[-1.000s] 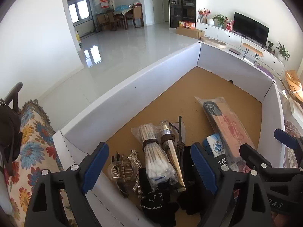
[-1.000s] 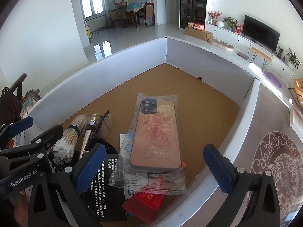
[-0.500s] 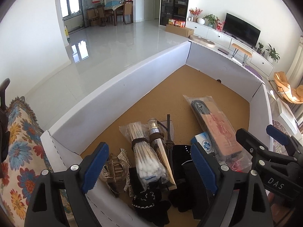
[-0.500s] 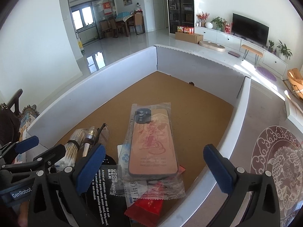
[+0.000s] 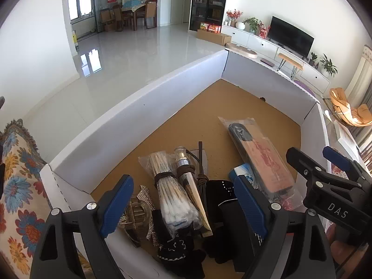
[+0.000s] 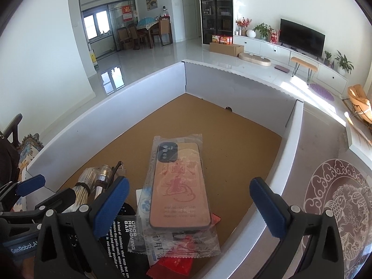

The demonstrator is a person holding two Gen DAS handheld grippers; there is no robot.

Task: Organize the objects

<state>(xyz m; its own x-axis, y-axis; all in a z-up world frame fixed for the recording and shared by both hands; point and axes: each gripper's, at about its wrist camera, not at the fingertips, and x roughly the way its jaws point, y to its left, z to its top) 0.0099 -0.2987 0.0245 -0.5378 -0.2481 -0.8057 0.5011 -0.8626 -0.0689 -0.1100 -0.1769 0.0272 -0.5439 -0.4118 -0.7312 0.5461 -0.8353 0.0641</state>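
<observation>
Both my jaws spread wide, holding nothing: left gripper (image 5: pixel 183 205) above the bagged cotton swabs (image 5: pixel 173 195), right gripper (image 6: pixel 191 205) over the bagged phone case (image 6: pixel 179 186) in the box (image 6: pixel 111 114). Light, stiff, slippery film; I'd pinch its long edges.

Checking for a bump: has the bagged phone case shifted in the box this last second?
No. The phone case still lies on the same packets, camera end toward the box's far corner; only the view shifted.

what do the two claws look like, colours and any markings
Both are black plastic clamp frames with silver screws and ribbed blue finger pads. The left claw reads "GenRobot.AI" on its side in the right view; the right claw reads "DAS" in the left view.
</observation>
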